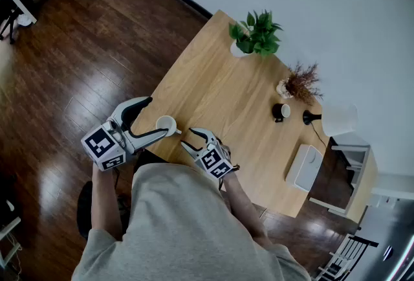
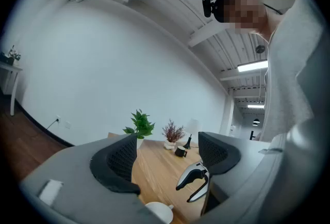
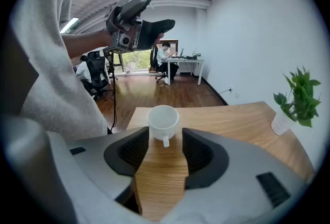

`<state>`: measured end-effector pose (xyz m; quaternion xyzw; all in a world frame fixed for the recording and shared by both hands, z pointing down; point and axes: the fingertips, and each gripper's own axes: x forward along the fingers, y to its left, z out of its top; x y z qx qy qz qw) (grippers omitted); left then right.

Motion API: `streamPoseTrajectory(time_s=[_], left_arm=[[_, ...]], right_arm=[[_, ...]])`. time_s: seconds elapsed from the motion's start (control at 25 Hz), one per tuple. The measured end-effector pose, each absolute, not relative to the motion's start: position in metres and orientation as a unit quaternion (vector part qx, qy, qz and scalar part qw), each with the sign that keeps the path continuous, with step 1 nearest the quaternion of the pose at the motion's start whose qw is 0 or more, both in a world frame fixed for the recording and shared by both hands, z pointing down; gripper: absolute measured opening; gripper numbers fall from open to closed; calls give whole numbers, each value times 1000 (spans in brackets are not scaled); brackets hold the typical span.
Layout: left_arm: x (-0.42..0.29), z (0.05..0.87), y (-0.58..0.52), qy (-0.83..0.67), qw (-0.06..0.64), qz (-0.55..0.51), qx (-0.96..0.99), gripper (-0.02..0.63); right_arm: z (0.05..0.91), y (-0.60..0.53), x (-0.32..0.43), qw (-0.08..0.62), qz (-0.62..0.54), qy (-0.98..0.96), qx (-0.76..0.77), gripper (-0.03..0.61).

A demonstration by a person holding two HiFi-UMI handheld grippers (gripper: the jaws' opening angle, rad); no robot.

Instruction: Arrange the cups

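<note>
The left gripper (image 2: 166, 161) is held level, farthest from the leafy green plant in its white pot (image 1: 255, 33). Its dark ribbed jaws stand wide apart with nothing between them. It seems to be parked there, above and to one side of the work, rather than reaching for anything.

Next comes the small white ceramic cup with a loop handle (image 3: 163, 121). It stands on the light wooden table (image 1: 220, 92) at the corner furthest from the plant, close to the edge. It is upright, with its mouth open to the ceiling and its long axis vertical. The handle sticks out sideways, away from that corner and straight toward the right gripper (image 3: 166, 149).

That gripper tilts down over the table top and is lined up on the cup. Its jaws are parted and the cup sits just beyond their tips, not yet between the pads. Judging by the aim, this is an approach to grasp the cup.

Further right, much nearer the plant, a small black mug (image 1: 280, 111) stands upright, well apart from the white cup. It is probably where the white cup will be set.
</note>
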<state>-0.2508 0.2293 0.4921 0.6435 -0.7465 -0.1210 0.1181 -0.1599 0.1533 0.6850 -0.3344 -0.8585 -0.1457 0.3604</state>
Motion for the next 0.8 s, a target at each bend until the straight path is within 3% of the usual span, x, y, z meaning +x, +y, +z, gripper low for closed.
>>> streamPoseTrajectory(time_s=[0.56, 0.8], left_arm=[[-249, 527, 238, -751, 156, -58, 639, 360], [-250, 524, 242, -749, 154, -58, 642, 360]], right_arm=[[759, 176, -172, 421, -245, -793, -367, 215], [771, 180, -177, 447, -284, -766, -363, 119]])
